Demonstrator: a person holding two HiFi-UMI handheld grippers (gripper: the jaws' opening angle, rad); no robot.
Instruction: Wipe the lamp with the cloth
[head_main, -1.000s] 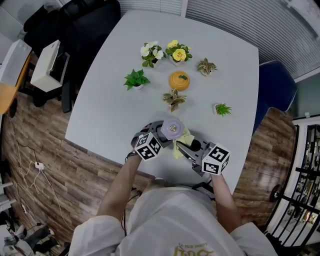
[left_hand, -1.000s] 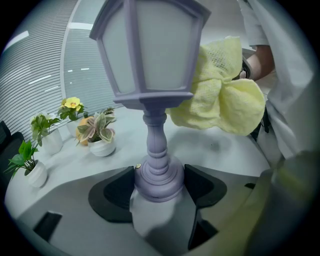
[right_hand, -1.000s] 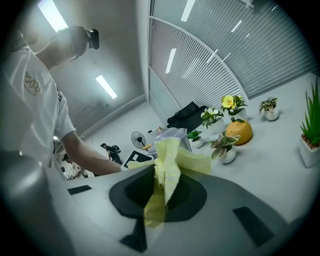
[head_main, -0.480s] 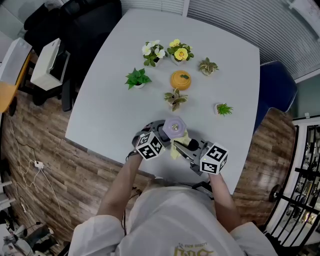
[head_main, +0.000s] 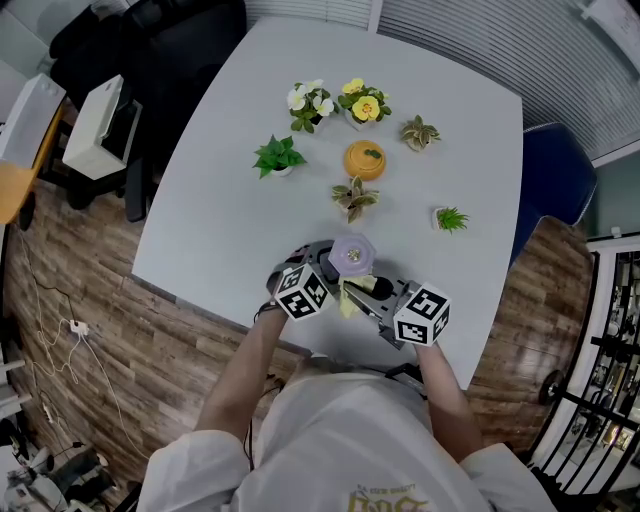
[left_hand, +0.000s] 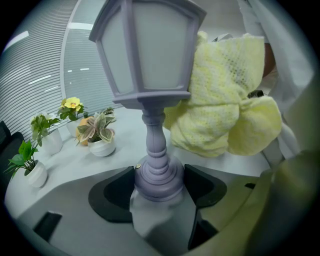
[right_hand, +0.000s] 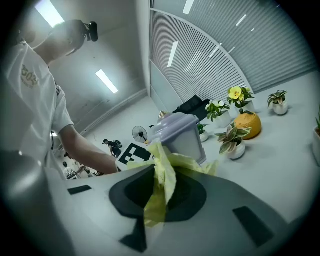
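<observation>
Wiping of the shade is judged to be the step in hand. The small lilac lantern-shaped lamp (left_hand: 148, 75) stands upright on the pale grey table (head_main: 220, 200), close to its near edge and well apart from the cluster of small potted plants (head_main: 352, 197) at the far side.

The left gripper (left_hand: 160, 184) is closed on the lamp. Both dark pads are seen touching the round foot, one on each side, below the turned stem.

The right gripper (right_hand: 161, 192) is closed on the pale yellow knitted cloth (left_hand: 222, 105). A fold is pinched between its jaws and the rest is bunched ahead of them. The bunch is pressed against the right side of the lantern shade, at and below its lower rim.

Notes on method (judgement only):
- The hold on the foot is to be firm and low. The lamp looks tall and top-heavy, so sideways pressure from the cloth could tip it.
- Light pressure is advised, with strokes run along each panel rather than jabbed at it.
- Only the right face is in contact now. The other panels, the roof and the stem are to be reached by carrying the cloth round or by turning the lamp at its foot.
- Any push is better directed toward the far side, since the near edge of the table is close.
- The loose cloth is to be held clear of the left pads.
</observation>
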